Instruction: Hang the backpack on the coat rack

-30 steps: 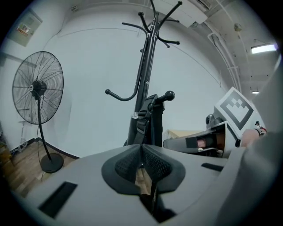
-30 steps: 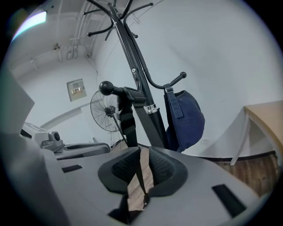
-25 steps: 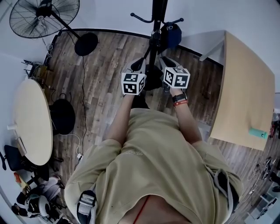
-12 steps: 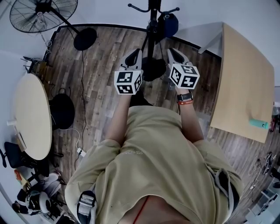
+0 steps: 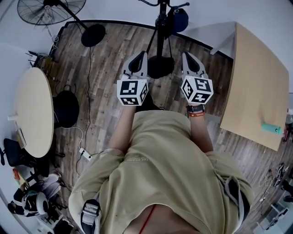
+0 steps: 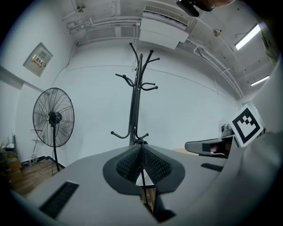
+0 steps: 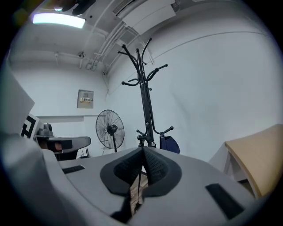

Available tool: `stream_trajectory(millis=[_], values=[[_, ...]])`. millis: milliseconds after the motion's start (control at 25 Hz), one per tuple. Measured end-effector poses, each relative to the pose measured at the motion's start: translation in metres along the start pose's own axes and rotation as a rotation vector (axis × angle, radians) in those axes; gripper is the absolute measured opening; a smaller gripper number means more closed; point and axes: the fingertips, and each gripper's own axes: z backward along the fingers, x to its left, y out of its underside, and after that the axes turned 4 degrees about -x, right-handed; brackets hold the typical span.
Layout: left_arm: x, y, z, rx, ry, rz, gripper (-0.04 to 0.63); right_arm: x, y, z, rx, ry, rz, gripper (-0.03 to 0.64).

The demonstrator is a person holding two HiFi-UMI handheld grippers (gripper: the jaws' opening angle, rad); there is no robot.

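The black coat rack [image 5: 160, 23] stands at the wall, and its round base [image 5: 160, 66] shows on the floor between my two grippers. A dark blue backpack [image 5: 179, 19] hangs by the pole on the right, under a low hook [image 7: 169, 143]. My left gripper [image 5: 139, 56] and right gripper [image 5: 188, 57] are held side by side short of the rack, apart from it. Both are shut and hold nothing: the pads meet in the left gripper view [image 6: 141, 148] and in the right gripper view [image 7: 143, 150]. The rack [image 6: 135, 101] rises straight ahead of each.
A standing fan [image 5: 50, 7] is at the far left, its round base [image 5: 94, 34] near the wall. A light wooden table [image 5: 256, 82] lies to the right and a round table [image 5: 32, 119] to the left. A black bag [image 5: 66, 121] and cables lie on the wood floor.
Both grippers have drawn back from the coat rack and spread apart sideways, so the rack's base now shows between them. The backpack stays on the rack.
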Motion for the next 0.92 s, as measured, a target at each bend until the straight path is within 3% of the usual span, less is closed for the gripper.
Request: stream_trajectory(millis=[360, 560, 720, 920], values=[[-0.005, -0.017, 0.028, -0.021, 0.018, 0.0, 0.025, 0.013, -0.007, 0.027, -0.011, 0.036, 0.01, 0.015], [0.008, -0.028, 0.027, -0.024, 0.092, -0.014, 0.025, 0.031, -0.013, 0.022, -0.017, 0.089, 0.017, 0.015], [0.04, -0.034, 0.03, -0.012, 0.136, 0.01, 0.025, 0.061, -0.014, 0.011, -0.012, 0.106, 0.004, 0.015], [0.124, -0.041, 0.059, 0.028, 0.152, 0.052, 0.025, 0.149, -0.025, -0.016, -0.008, 0.034, -0.036, 0.015]])
